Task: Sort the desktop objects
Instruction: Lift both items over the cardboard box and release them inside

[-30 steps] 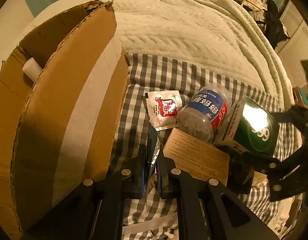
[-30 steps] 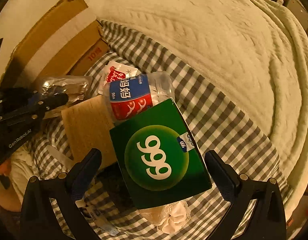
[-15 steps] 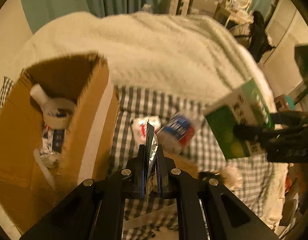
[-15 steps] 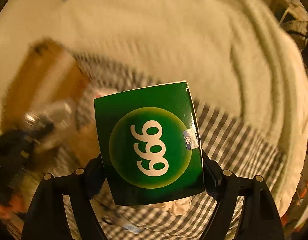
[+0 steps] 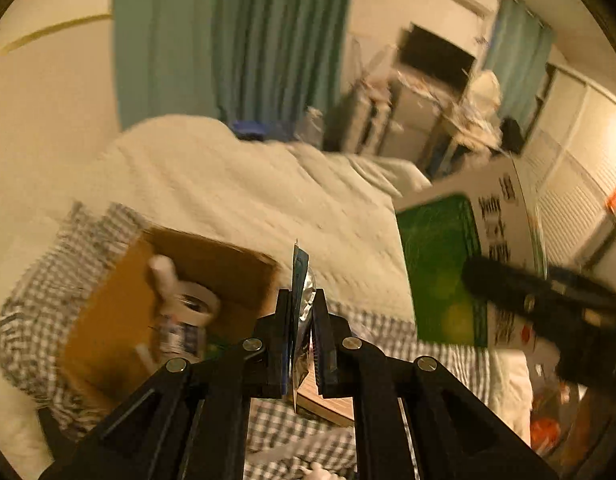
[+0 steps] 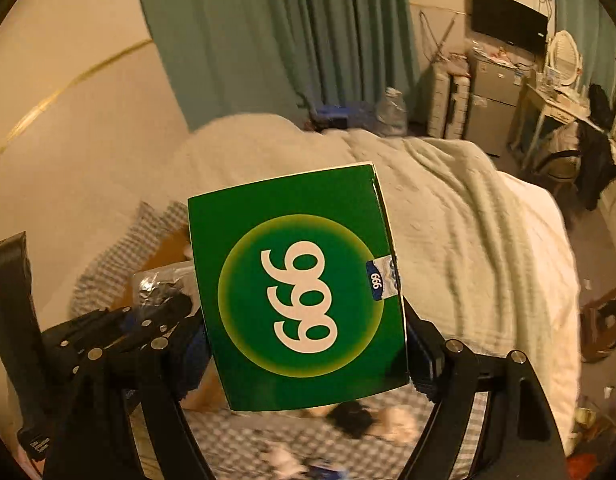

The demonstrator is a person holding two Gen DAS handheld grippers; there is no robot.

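**Two grippers, one item each**

The left gripper [image 5: 302,322] is clamped nearly closed on one thin foil packet [image 5: 304,300], edge-up, above one open cardboard box [image 5: 120,320] on the checked cloth [image 5: 32,300] on the bed [image 5: 236,200]. The right gripper [image 6: 308,344] holds one green box [image 6: 300,292] marked 999 between wide-set jaws, raised over the bed. Inside the cardboard box lie one tape roll [image 5: 194,304] and blurred items I cannot count.

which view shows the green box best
The right wrist view: the green box fills the middle, its face sharp, gripped between the right gripper pads. The left wrist view shows it blurred at the right edge.
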